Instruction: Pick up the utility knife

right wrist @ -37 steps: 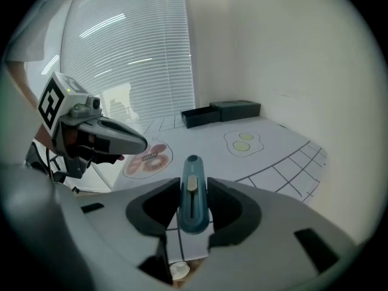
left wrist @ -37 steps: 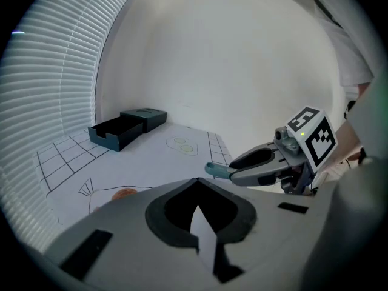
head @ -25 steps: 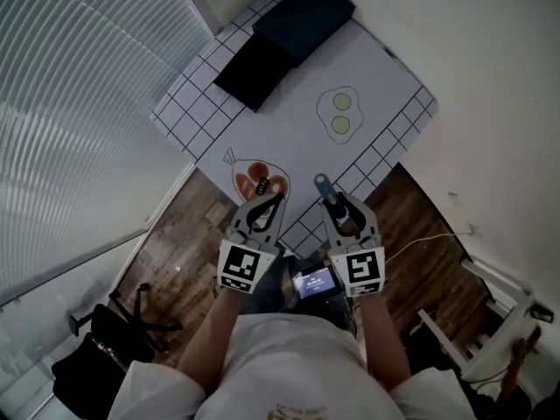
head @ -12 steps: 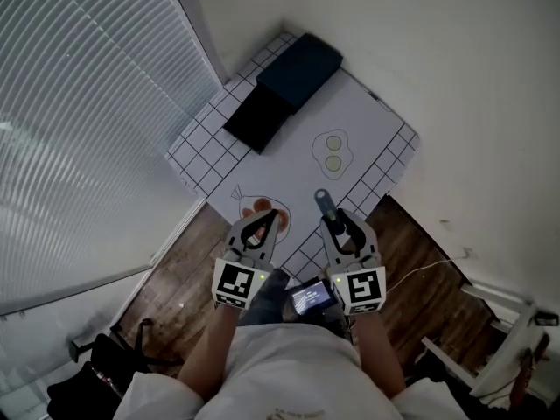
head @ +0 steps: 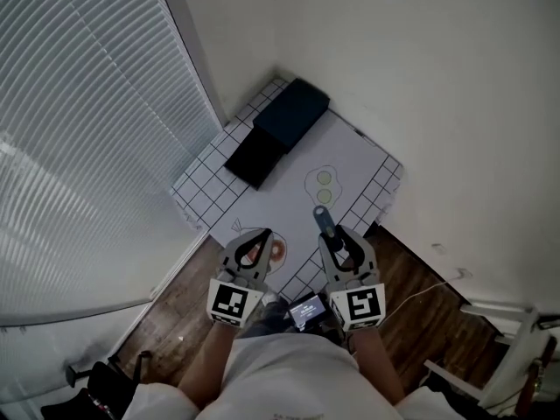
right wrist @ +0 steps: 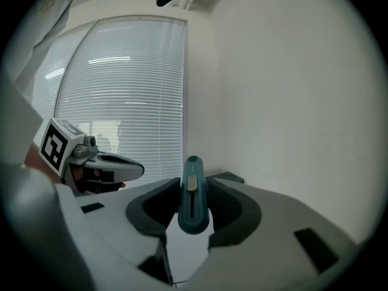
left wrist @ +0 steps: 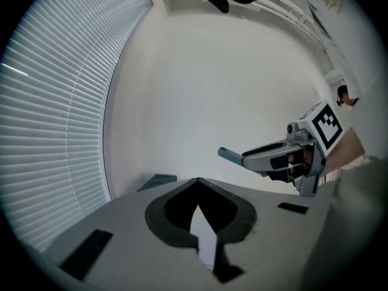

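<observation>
Utility knife [right wrist: 193,194]: teal body, pale cream slider. Left hand-held gripper [head: 261,235] and right hand-held gripper [head: 335,237]: grey shells, black pads, black-and-white square-marker cubes. Desk [head: 208,180]: white top, black grid border; floor [head: 407,265]: brown wood planks.

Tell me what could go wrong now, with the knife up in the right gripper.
1. The right gripper clamps the utility knife toward one end, and a good part sticks out past the jaws; it may pivot or slip.
2. The left gripper, shut and empty, sits close beside it; a sideways swing could knock the knife.
3. Both hang near the edge of the grid mat, so a drop might land on the wooden floor.
</observation>
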A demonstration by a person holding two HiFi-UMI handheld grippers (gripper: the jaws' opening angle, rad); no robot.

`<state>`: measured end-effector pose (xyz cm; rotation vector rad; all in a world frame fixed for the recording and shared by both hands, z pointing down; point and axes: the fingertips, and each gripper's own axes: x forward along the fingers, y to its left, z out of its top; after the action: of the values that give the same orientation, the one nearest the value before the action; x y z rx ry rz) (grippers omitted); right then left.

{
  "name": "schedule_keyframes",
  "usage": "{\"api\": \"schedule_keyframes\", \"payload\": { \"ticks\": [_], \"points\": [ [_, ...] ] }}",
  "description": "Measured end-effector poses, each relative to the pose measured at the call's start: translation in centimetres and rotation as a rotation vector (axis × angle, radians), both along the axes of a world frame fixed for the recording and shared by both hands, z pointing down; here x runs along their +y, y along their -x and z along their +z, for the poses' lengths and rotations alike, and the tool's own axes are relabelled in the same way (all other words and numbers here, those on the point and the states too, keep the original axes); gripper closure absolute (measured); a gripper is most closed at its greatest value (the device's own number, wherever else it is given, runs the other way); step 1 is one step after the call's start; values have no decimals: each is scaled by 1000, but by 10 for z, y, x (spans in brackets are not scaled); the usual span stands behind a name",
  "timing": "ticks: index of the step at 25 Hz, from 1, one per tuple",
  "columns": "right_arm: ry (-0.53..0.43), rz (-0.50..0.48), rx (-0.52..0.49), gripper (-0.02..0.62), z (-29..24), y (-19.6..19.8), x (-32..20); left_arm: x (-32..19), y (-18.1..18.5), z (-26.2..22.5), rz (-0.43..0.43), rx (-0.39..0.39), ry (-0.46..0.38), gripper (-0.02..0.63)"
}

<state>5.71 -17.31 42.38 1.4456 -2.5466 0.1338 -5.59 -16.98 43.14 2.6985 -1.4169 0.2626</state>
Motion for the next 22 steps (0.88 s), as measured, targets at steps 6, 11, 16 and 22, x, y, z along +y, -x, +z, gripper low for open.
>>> {"api": "schedule_keyframes", "payload": {
  "ticks": [6,11,16,22],
  "points": [
    [-43,-1,-10,451,-23,6,2,-5,-3,-22,0,15,-46,600],
    [-70,2,-26,451,-37,8,3,-10,0,-40,-9,21,-89,600],
    [-89,10,-26,451,-46,7,0,-15,2,-50,-14,22,-105,600],
    [-99,16,-39,451,-51,4,0,-14,-2,-58,-11,20,-126,600]
  ]
}}
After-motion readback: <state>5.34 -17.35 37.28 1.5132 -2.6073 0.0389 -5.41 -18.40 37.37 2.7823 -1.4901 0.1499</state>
